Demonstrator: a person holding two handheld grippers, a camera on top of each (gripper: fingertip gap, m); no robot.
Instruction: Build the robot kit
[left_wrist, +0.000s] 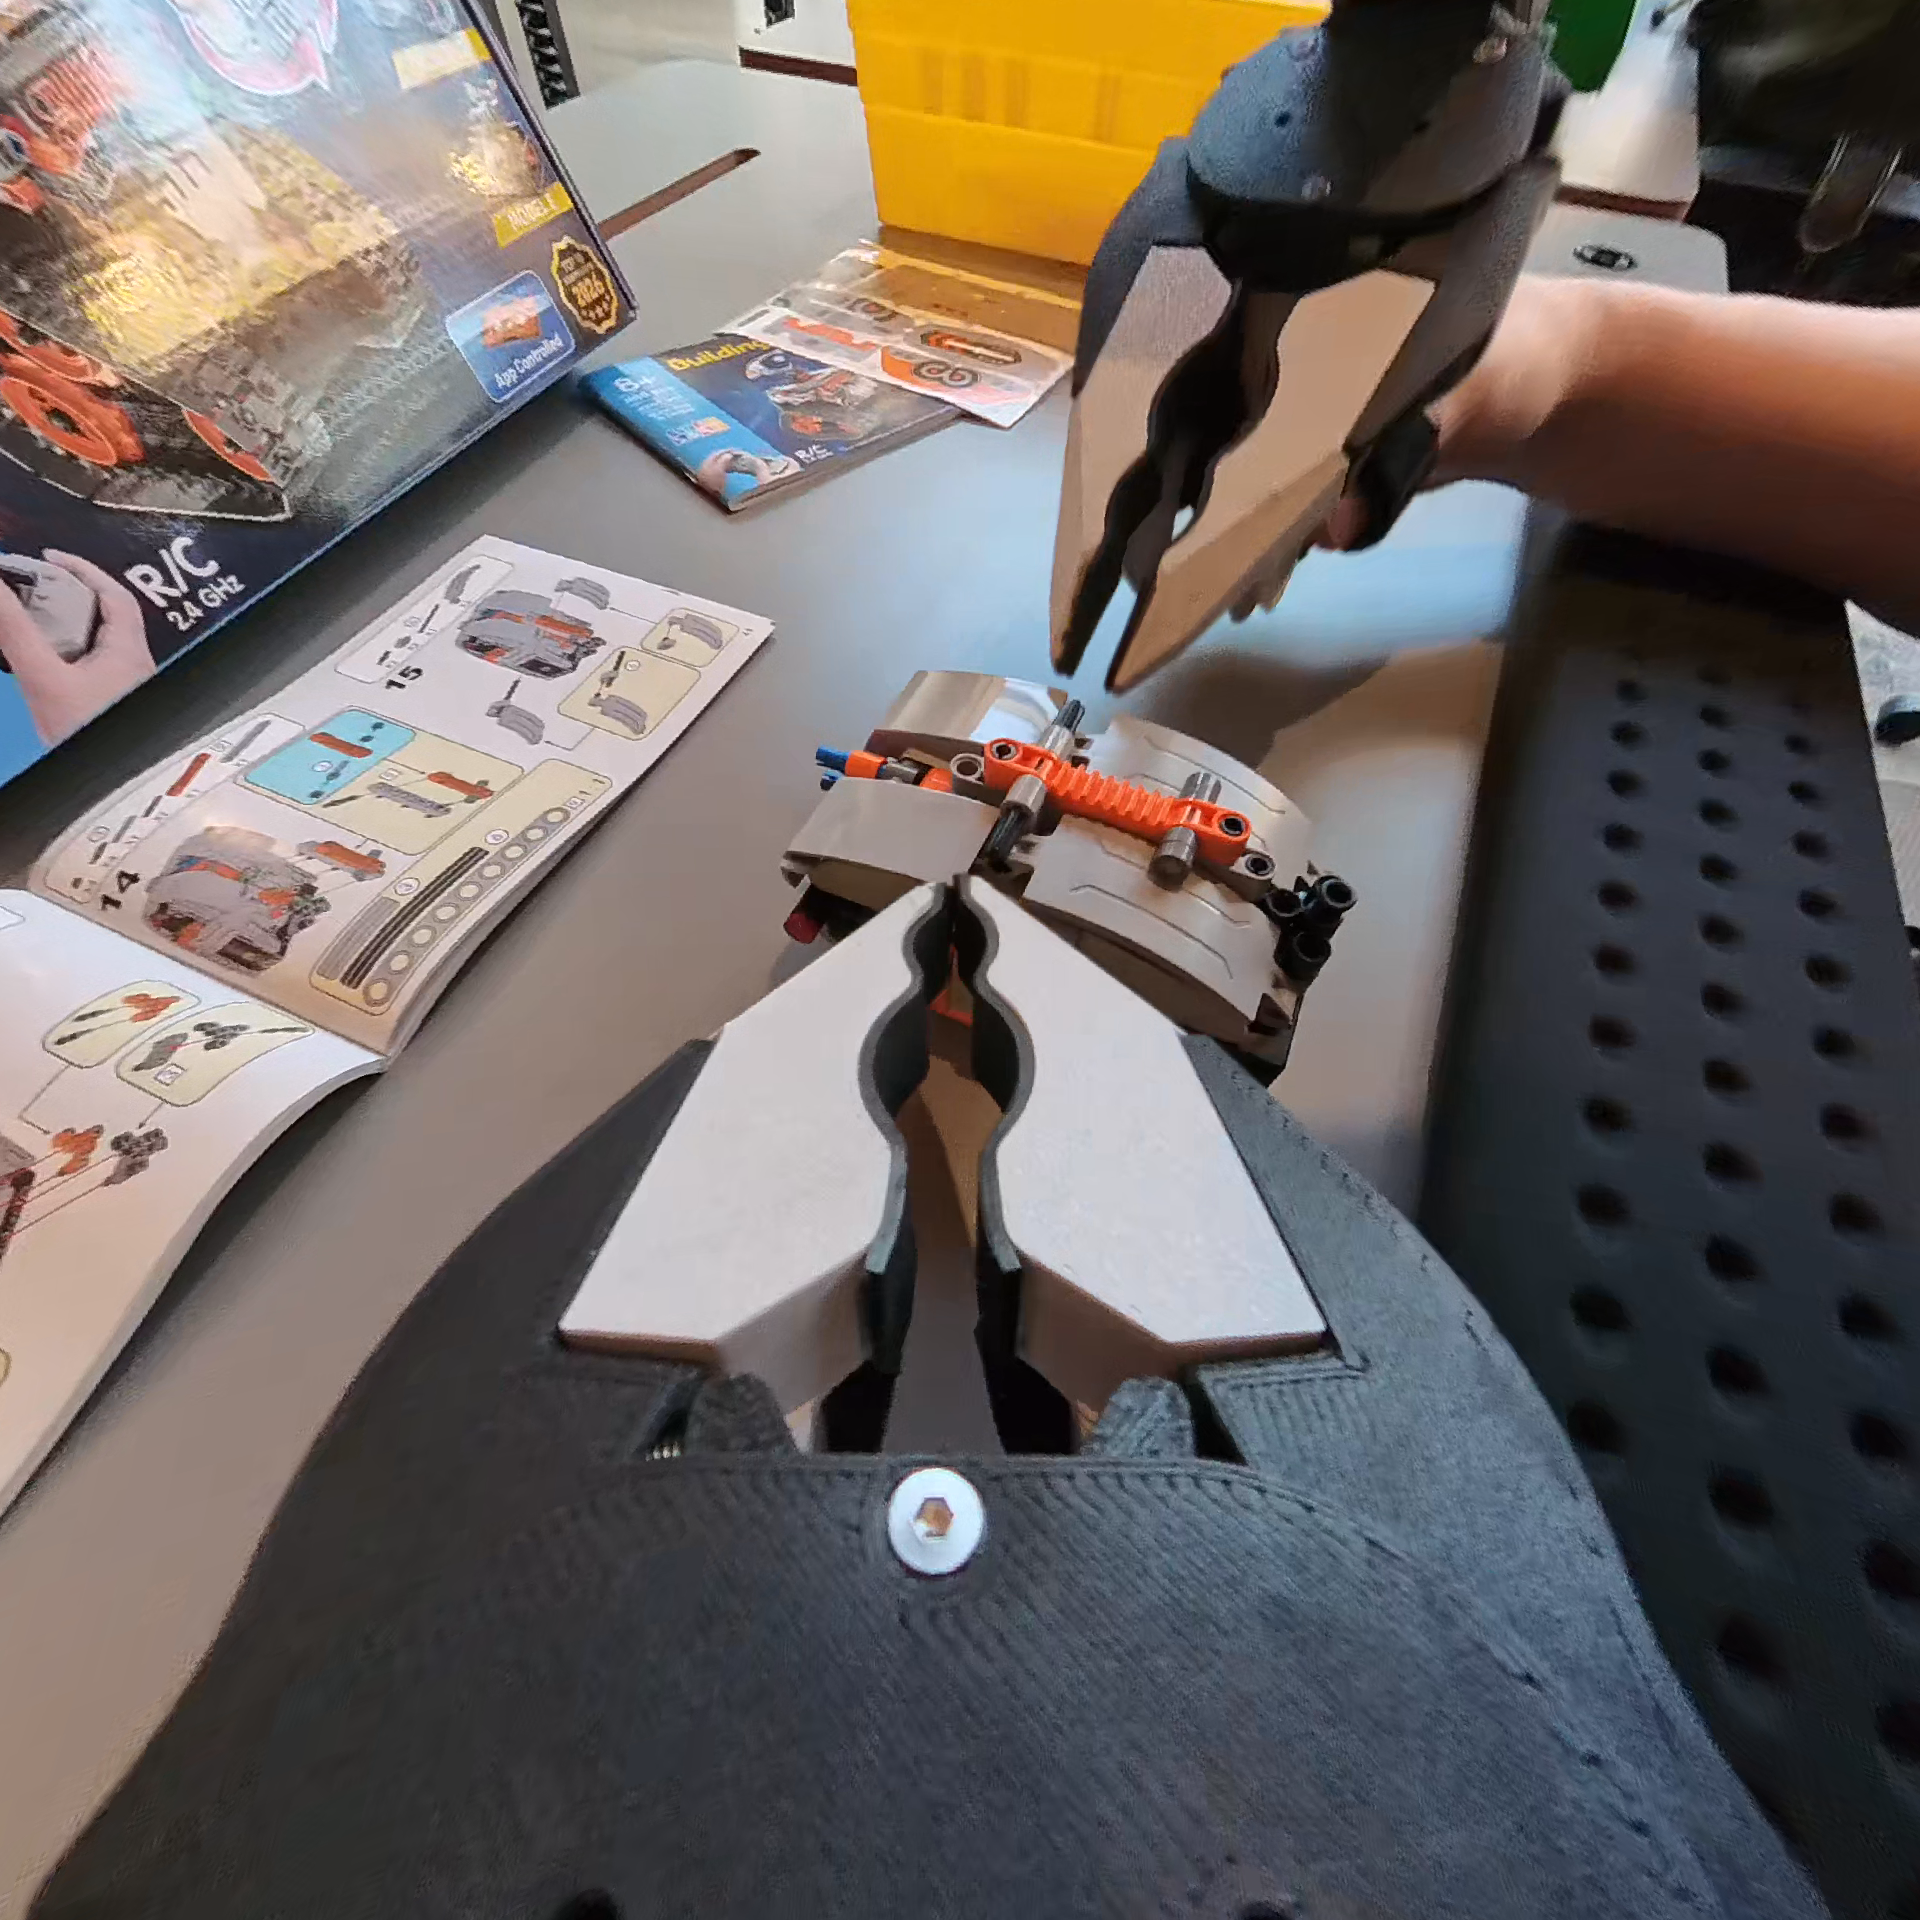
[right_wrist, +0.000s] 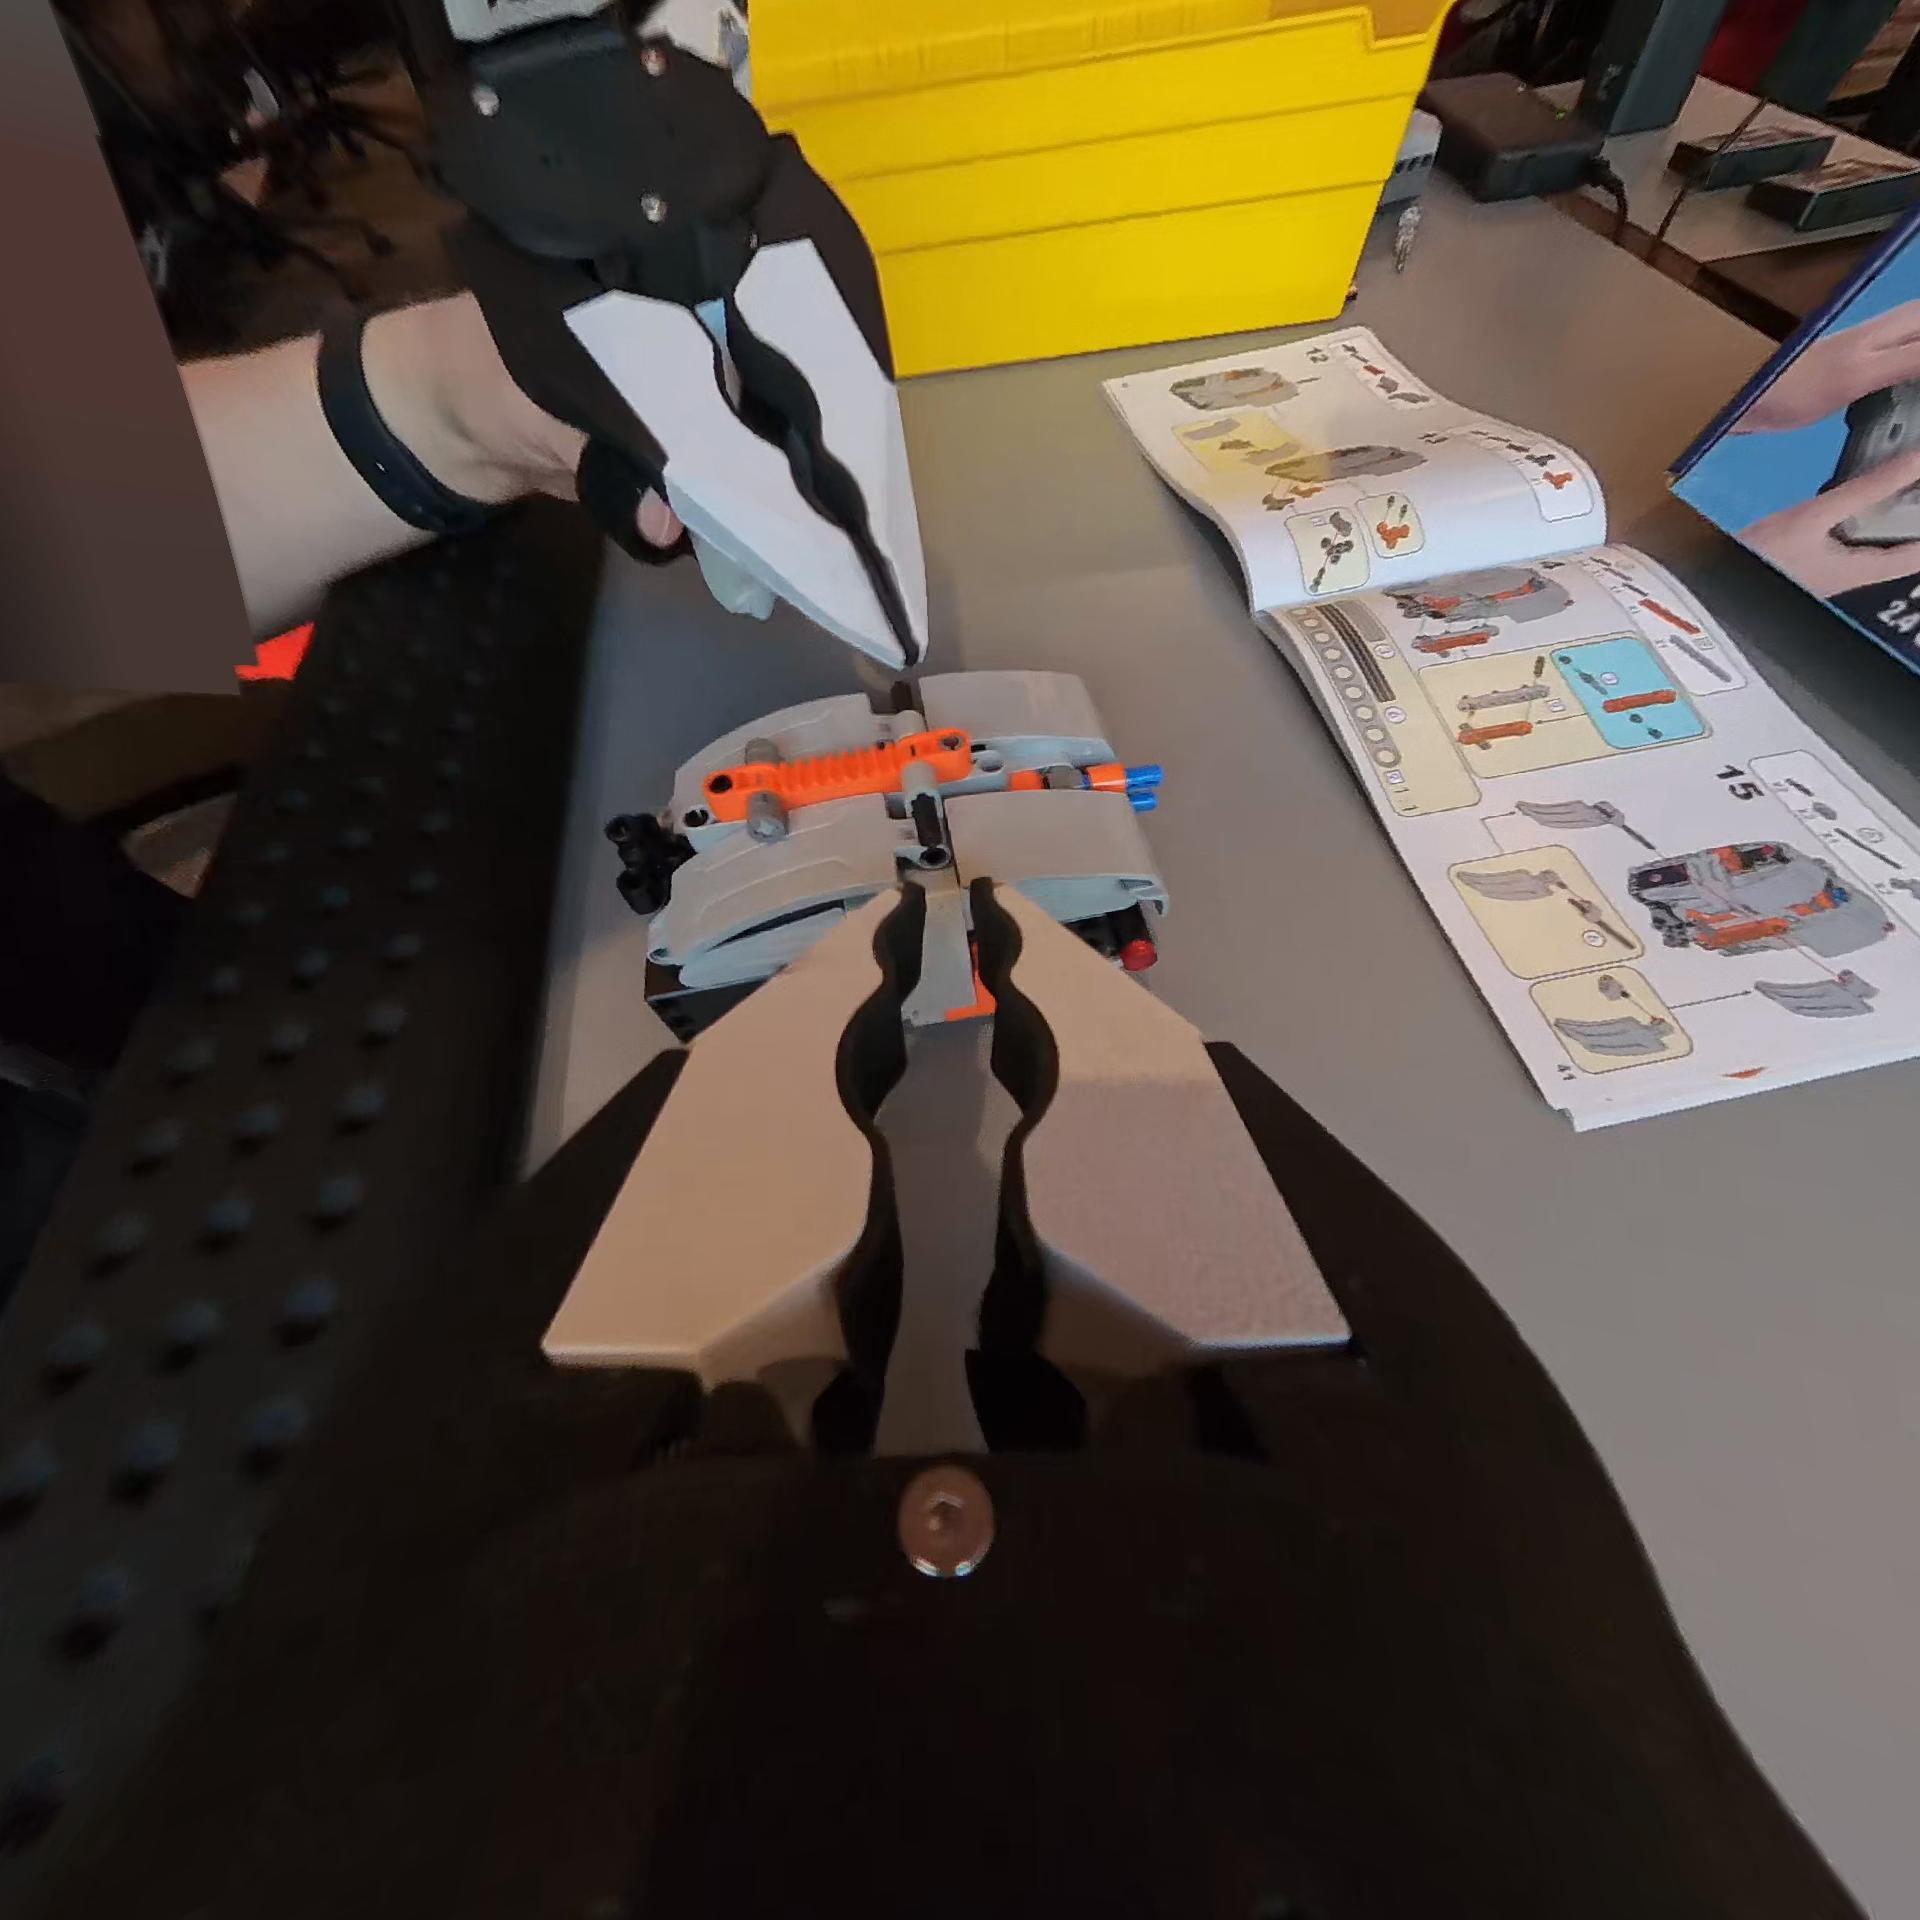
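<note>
2 grippers are meeting over a grey and orange brick model (left_wrist: 1049, 862) lying on the grey table (left_wrist: 644, 997). From opposite ends, the left gripper (left_wrist: 954, 891) is pressing its nearly closed tips against the model's near edge, fingers narrowed to a sliver, gripping nothing I can make out. The right gripper (right_wrist: 948, 896) is sitting with a narrow gap around a grey piece at its end of the model. An open manual (left_wrist: 343, 821) is lying beside it, a yellow bin (right_wrist: 1091, 187) standing behind, and a black pegged mat (left_wrist: 1714, 1039) bordering the model's other side.
</note>
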